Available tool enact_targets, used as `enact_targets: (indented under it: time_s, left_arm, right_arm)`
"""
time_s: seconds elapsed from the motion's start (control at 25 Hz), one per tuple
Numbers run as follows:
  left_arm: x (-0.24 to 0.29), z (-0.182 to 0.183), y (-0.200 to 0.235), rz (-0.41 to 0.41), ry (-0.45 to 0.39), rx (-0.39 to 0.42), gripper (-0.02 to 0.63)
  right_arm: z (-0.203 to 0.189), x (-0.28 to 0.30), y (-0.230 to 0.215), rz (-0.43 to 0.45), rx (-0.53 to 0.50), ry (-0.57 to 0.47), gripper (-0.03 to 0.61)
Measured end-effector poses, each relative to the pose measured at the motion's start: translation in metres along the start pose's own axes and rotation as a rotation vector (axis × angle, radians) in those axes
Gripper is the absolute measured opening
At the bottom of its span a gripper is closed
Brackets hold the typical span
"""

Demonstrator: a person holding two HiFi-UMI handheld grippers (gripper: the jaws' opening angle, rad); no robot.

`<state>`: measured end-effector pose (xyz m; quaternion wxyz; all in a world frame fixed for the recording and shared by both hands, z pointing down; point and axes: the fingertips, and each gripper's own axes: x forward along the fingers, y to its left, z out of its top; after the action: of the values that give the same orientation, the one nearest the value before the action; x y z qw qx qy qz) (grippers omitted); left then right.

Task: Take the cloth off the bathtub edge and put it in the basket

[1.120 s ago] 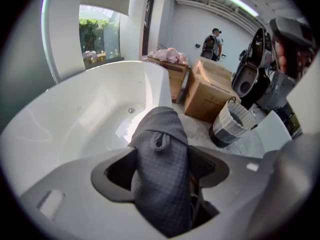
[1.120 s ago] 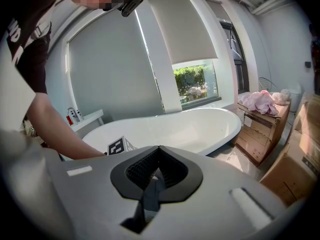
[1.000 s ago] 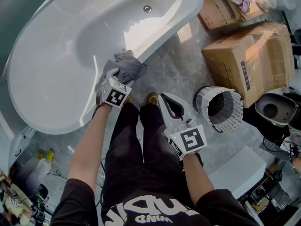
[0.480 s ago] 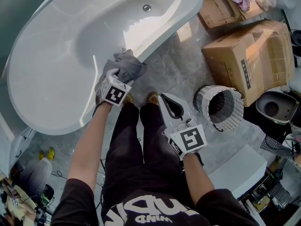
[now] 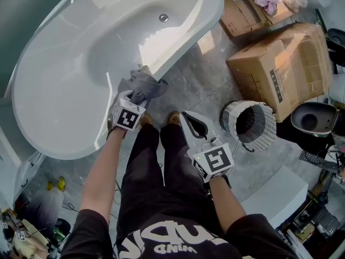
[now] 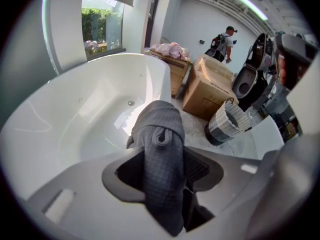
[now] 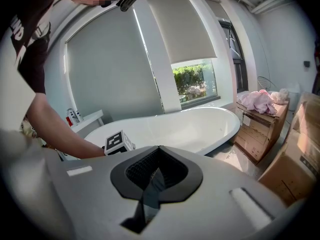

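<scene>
Now my left gripper (image 6: 162, 170) has just been closing; its jaws pinch the gray cloth (image 5: 144, 82) bunched on the bathtub rim (image 5: 180, 50), ready to lift. Right gripper (image 5: 187, 117) closed, empty, parked near the basket (image 5: 232, 120).

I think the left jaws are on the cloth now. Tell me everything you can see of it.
The cloth is dark grey with a fine woven grid, soft and bunched into folds. It sits at the bathtub edge, on the rim nearest the person. The left gripper has just been closing its jaws, and they pinch the cloth between the pads. A folded hump rises past them. Nothing else touches it.
</scene>
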<state>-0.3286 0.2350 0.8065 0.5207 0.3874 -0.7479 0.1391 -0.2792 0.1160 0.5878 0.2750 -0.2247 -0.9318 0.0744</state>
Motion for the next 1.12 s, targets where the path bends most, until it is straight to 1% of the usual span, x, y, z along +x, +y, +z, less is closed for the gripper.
enact_targets:
  time_s: [0.04,0.12,0.16,0.32,0.52,0.68,0.8,0.92,1.12]
  left_arm:
    - [-0.006,-0.004,0.004,0.012,0.009,-0.02,0.197]
    - [-0.016,-0.009,0.006,0.018,0.01,-0.072,0.101]
    - [-0.019,-0.011,0.006,0.017,0.01,-0.094,0.083]
    - [-0.037,-0.016,0.001,0.023,0.014,-0.121,0.072]
    - [-0.079,-0.016,-0.008,0.029,-0.032,-0.137,0.067]
    - [-0.116,-0.001,-0.019,0.017,-0.106,-0.151,0.067]
    - [-0.147,0.012,-0.027,0.011,-0.176,-0.16,0.066]
    - [-0.179,0.027,-0.034,0.012,-0.229,-0.17,0.066]
    - [-0.229,0.052,-0.061,-0.012,-0.307,-0.165,0.066]
  right_arm:
    - [0.002,0.0,0.001,0.001,0.001,-0.002,0.009]
    - [0.006,0.0,0.002,0.005,-0.003,0.0,0.009]
    - [0.008,0.001,0.002,0.008,-0.008,0.002,0.009]
    - [0.017,0.002,0.006,0.022,-0.025,0.008,0.009]
    - [0.038,-0.007,0.012,0.035,-0.054,0.002,0.009]
    - [0.052,-0.017,0.009,0.034,-0.071,-0.015,0.009]
    - [0.059,-0.029,0.013,0.024,-0.072,-0.043,0.009]
    - [0.067,-0.041,0.02,0.019,-0.069,-0.064,0.009]
    - [0.083,-0.063,0.029,0.045,-0.086,-0.081,0.009]
